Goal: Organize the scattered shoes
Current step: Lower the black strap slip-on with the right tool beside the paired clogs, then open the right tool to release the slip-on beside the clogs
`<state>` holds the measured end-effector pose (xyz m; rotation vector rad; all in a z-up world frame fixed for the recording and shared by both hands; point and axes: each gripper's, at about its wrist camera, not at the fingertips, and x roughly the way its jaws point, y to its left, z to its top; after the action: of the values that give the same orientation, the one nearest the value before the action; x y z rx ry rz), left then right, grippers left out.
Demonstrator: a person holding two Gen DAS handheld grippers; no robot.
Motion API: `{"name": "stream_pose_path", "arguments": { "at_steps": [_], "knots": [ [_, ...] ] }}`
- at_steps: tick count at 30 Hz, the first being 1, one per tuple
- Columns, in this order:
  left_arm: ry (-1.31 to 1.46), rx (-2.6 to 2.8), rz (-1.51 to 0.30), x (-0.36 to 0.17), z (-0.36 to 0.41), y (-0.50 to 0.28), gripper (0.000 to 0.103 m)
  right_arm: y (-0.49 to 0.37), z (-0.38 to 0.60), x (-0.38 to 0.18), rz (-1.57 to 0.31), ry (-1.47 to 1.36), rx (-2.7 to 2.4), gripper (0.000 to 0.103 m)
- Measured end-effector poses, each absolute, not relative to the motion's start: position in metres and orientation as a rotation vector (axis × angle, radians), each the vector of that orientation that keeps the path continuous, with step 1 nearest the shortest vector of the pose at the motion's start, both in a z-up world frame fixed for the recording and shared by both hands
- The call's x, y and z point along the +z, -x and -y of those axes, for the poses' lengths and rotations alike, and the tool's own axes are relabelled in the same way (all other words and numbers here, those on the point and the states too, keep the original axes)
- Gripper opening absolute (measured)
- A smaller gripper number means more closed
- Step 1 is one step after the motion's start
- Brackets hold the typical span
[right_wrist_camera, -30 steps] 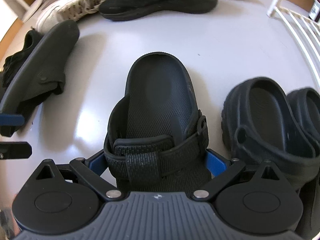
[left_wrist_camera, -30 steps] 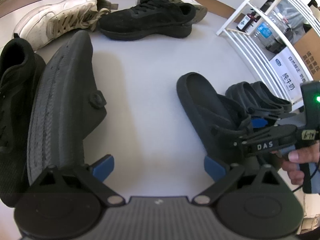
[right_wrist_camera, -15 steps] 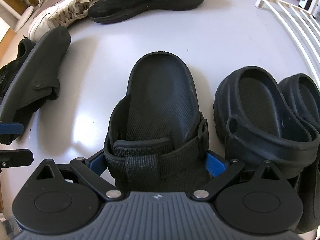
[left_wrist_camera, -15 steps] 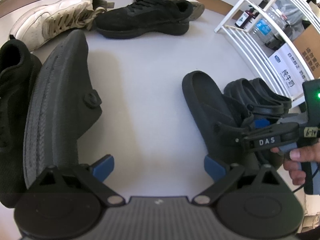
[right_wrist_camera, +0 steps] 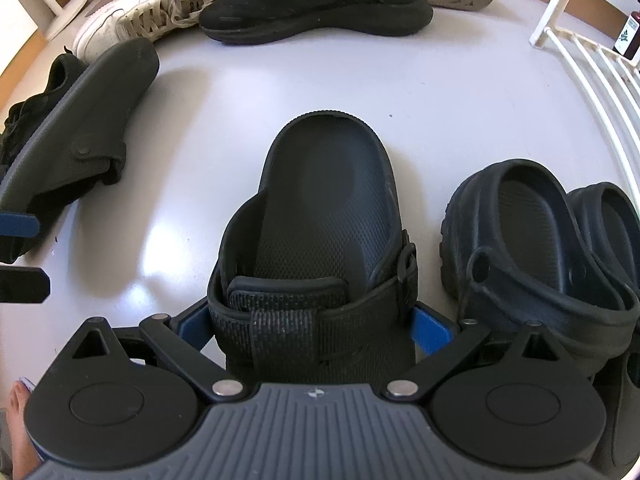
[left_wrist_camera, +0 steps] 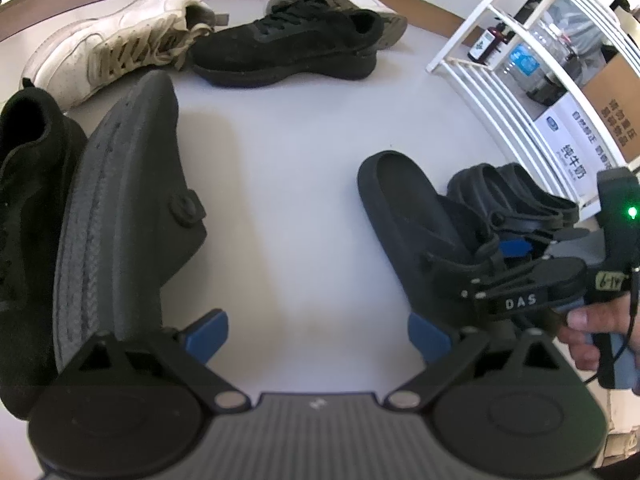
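Note:
A black strap sandal [right_wrist_camera: 328, 200] stands upright on the pale floor, and my right gripper [right_wrist_camera: 312, 320] is shut on its strap end with one blue pad on each side. In the left wrist view the same sandal [left_wrist_camera: 404, 200] sits at the right, with the right gripper [left_wrist_camera: 516, 276] and a hand behind it. Its mate [left_wrist_camera: 120, 208] lies tipped on its side, sole showing, just left of my left gripper [left_wrist_camera: 318, 328]. That gripper is open over bare floor with nothing between its fingers.
A pair of dark clogs [right_wrist_camera: 528, 232] sits close to the right of the held sandal, beside a white wire shelf [right_wrist_camera: 592, 80] with bottles and boxes. A black sneaker [left_wrist_camera: 292, 48] and white sneakers [left_wrist_camera: 112, 48] lie at the back. Another black sneaker [left_wrist_camera: 28, 184] is at the far left.
The right gripper has carried the strap sandal slightly right, closer to the clogs. The left gripper has drifted a little but stays open beside the tipped sandal.

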<state>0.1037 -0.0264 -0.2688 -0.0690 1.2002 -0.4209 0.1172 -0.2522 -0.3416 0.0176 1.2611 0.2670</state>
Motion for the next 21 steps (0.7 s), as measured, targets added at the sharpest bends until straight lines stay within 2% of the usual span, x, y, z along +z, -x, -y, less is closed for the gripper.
{"name": "stream_pose_path", "arguments": {
  "at_steps": [6,21],
  "knots": [
    [0.053,-0.406,-1.154,-0.255,0.023,-0.108,0.098,-0.117,0.256,-0.337,-1.283,-0.073,0.265,0.101],
    [0.028,-0.262,-1.083,-0.235,-0.019,-0.110,0.098,-0.105,0.261,-0.292,-1.176,-0.117,0.262,0.101]
  ]
}}
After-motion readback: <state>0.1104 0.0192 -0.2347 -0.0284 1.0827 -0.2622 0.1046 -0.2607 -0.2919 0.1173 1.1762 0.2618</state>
